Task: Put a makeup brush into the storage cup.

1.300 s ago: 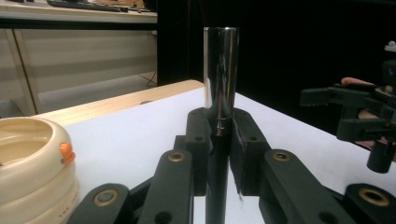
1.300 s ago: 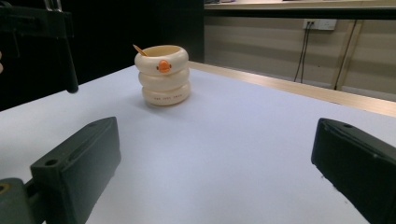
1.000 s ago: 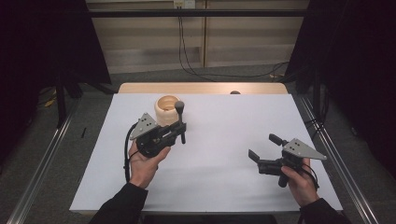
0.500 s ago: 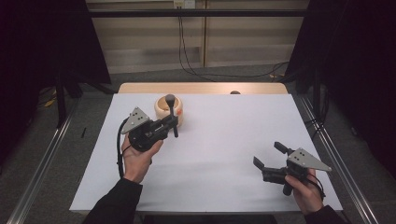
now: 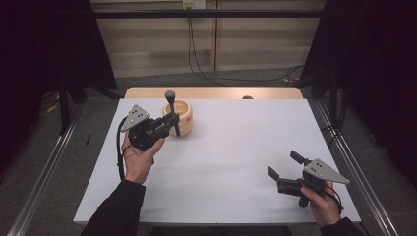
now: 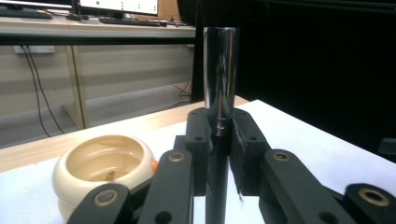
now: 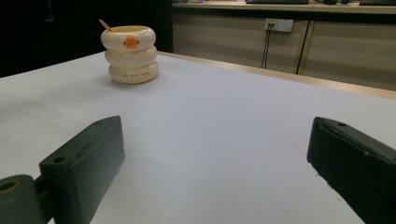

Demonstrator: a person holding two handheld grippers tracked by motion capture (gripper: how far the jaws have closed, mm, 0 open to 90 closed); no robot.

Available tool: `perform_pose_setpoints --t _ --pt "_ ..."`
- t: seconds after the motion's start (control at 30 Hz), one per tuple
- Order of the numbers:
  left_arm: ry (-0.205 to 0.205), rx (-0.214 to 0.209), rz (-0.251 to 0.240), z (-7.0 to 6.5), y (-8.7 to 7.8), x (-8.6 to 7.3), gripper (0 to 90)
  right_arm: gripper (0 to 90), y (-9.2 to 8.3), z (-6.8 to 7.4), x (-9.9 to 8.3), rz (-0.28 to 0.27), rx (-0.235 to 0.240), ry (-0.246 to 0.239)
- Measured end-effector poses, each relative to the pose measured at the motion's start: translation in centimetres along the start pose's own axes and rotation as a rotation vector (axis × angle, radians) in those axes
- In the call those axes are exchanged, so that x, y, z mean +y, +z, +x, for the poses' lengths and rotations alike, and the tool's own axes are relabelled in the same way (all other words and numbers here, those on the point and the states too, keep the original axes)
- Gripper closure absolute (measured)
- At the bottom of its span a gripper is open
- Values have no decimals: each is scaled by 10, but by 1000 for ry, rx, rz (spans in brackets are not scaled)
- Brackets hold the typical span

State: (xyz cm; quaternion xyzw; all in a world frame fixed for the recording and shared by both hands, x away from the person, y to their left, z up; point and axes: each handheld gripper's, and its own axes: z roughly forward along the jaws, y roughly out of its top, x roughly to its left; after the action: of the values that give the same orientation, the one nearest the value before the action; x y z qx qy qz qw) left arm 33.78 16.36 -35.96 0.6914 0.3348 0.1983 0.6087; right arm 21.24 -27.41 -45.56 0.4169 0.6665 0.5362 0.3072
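The left gripper (image 5: 169, 123) pinches a makeup brush (image 5: 172, 110) mid-handle; its glossy, rigid, light handle may slip. The right gripper (image 5: 284, 170) has its jaws spread.

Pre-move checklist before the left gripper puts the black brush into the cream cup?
1. Grip: left gripper shut on the black, shiny-handled brush: ok.
2. Brush upright, not tilted in the jaws: ok.
3. Cream ring-shaped ceramic cup upright on the white table: ok.
4. Brush directly above the cup mouth: not ok; it stands beside the cup.
5. Cup has room: cannot tell; something small lies inside.
6. Right gripper open, apart from the cup: ok.
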Motion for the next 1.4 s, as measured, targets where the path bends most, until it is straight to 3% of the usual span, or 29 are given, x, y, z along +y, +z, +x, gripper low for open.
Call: perform_pose_setpoints --t 0.27,0.37,0.5,0.8,0.87,0.97,1.4 --pt "-4 30 -4 9 3 8 790 28 -1 0 0 -16 40 -2" --pt "-23 39 -8 13 5 9 790 24 0 1 0 -11 54 3" --pt "-35 53 -10 18 10 11 790 24 1 1 0 -14 57 1" --pt "-9 58 -4 27 21 21 790 25 2 2 -2 0 76 3" --pt "-21 70 -11 29 24 23 790 25 2 1 -2 0 80 2" --pt "-36 74 -18 33 29 23 790 25 2 2 -2 2 80 7" --pt "-27 123 -3 46 50 22 790 27 3 2 -2 7 93 0"
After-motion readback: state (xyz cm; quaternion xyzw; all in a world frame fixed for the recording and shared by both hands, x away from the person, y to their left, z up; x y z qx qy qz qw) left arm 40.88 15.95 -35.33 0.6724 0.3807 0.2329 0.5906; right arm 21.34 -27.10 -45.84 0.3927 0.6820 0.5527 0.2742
